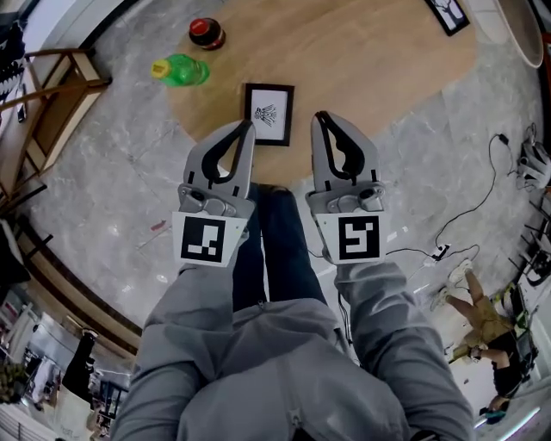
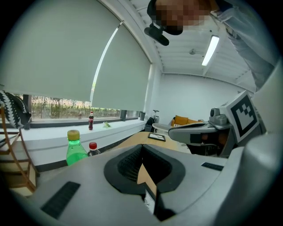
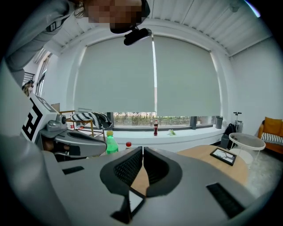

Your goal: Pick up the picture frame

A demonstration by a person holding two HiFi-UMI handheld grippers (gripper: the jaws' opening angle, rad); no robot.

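The round wooden desk [image 1: 370,60] stands on a grey marble floor [image 1: 112,172]. A black picture frame [image 1: 269,113] lies flat by its near edge, and a green bottle [image 1: 182,71] and a red-capped dark bottle [image 1: 207,33] stand near the left rim. A second frame [image 1: 448,12], possibly similar, lies far right.

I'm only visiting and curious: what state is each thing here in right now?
picture frame: lying flat on table, not held.
second frame: lying flat.
green bottle: upright, capped.
dark bottle: upright, red cap on.
left gripper: shut, empty.
right gripper: shut, empty.
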